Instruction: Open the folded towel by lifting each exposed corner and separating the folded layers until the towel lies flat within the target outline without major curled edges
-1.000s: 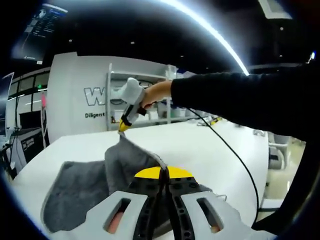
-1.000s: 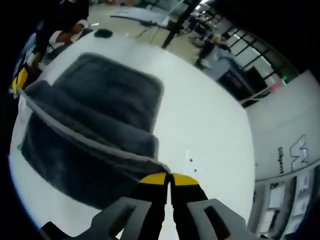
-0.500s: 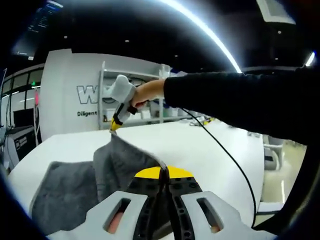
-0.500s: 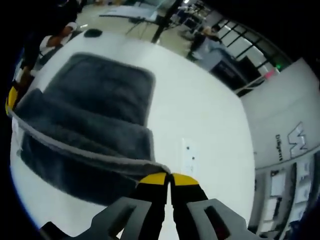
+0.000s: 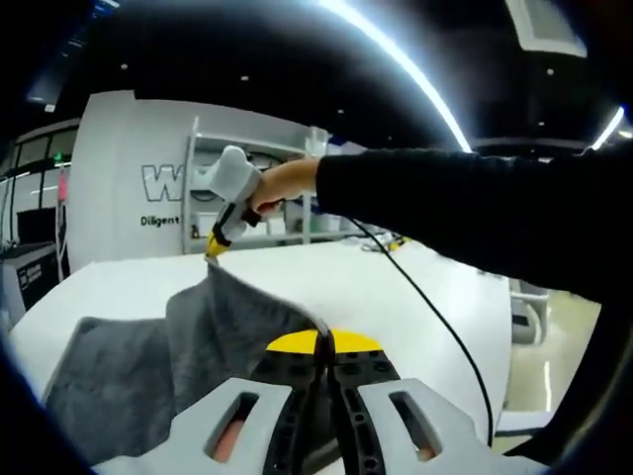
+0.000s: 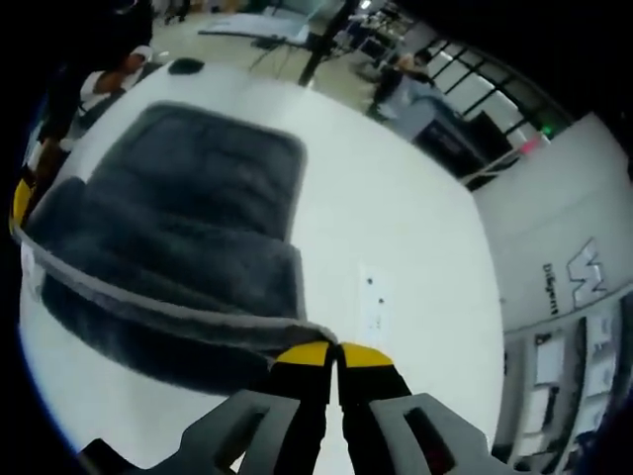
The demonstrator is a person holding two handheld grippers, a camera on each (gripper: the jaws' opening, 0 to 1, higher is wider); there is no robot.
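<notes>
Both tongs, left tongs [image 5: 324,348] and right tongs [image 6: 334,353], pinch the gray towel [image 6: 188,228] edge; its near part hides behind them.

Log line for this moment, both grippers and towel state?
left gripper: shut on towel corner | right gripper: shut on other corner | top layer lifted, edge taut | not flat yet

- A curved white wall panel [image 5: 129,188] in the left half of the left gripper view carries a large outlined grey "W" at about mid height; the letters after it are hidden behind a white shelf unit [image 5: 247,198].
- Under that "W", small dark print begins "Diligent"; the rest is cut off.
- At the right edge of the right gripper view, the same white wall panel [image 6: 584,297] shows the "W" and small print starting "Dilig", both turned sideways.
</notes>
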